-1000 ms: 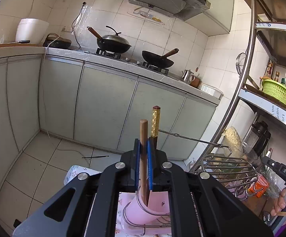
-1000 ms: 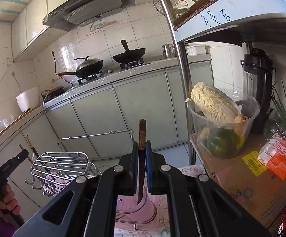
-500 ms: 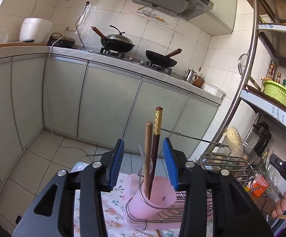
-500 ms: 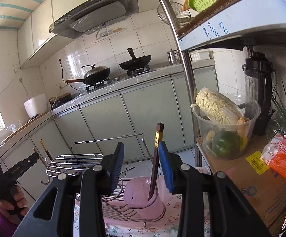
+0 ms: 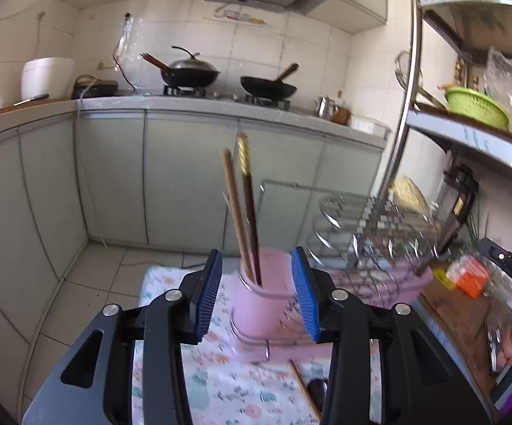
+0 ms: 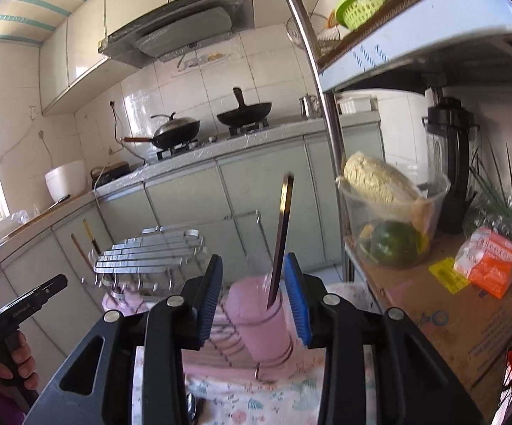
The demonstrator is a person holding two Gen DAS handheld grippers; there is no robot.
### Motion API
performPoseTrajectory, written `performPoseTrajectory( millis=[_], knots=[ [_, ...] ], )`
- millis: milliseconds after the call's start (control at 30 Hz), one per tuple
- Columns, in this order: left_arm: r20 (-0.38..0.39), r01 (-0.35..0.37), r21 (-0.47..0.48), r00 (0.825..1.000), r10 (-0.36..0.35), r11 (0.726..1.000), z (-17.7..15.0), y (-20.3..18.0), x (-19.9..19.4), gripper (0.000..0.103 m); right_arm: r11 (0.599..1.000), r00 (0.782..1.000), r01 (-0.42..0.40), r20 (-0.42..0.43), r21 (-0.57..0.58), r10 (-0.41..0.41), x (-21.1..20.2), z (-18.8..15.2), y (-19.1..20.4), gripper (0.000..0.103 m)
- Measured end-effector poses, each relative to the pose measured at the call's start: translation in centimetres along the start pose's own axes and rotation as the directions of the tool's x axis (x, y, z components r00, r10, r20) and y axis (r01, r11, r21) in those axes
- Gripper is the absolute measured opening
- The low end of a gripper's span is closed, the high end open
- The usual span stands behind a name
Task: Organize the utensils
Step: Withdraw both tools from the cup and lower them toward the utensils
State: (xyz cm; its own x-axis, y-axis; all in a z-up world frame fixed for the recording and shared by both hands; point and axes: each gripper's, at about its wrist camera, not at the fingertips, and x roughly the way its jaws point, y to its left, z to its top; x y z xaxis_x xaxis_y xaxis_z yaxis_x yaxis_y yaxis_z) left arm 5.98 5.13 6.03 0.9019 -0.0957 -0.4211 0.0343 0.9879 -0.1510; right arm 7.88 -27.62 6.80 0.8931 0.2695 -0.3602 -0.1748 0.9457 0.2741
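In the left wrist view a pink cup [image 5: 261, 297] stands in a wire holder at one end of the drying rack [image 5: 373, 248]. Two chopsticks [image 5: 243, 209] stand upright in it, one light wood, one dark with a gold top. My left gripper [image 5: 257, 294] is open and empty, its blue pads either side of the cup, just behind it. In the right wrist view another pink cup [image 6: 261, 315] holds one dark gold-tipped chopstick [image 6: 281, 233]. My right gripper [image 6: 252, 295] is open and empty behind that cup.
A floral cloth [image 5: 220, 386] covers the table, with a loose chopstick [image 5: 303, 389] and a dark utensil lying on it. A spoon [image 6: 191, 409] lies near the right gripper. A shelf unit on the right holds a vegetable tub [image 6: 390, 219], blender [image 6: 450, 163] and orange packet [image 6: 493, 260].
Both grippers opened and let go of their chopsticks, which now stand in the pink cups. Both grippers have drawn back a little from the cups.
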Motion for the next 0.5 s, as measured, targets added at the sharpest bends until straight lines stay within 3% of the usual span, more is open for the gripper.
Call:
performPoseTrajectory(
  millis=[267,500],
  knots=[
    [-0.164,0.041,0.022,0.986,-0.037,0.999,-5.0,-1.6,1.5,0.041,1.000,0.978,0.005,-0.210,-0.013,-0.008,1.9,-5.6,-0.5,0.031],
    [-0.330,0.071,-0.038,0.941,-0.079,0.997,-8.2,-1.0,3.7,0.041,0.998,0.914,-0.048,-0.404,-0.029,0.032,3.3,-10.1,-0.2,0.024]
  ],
)
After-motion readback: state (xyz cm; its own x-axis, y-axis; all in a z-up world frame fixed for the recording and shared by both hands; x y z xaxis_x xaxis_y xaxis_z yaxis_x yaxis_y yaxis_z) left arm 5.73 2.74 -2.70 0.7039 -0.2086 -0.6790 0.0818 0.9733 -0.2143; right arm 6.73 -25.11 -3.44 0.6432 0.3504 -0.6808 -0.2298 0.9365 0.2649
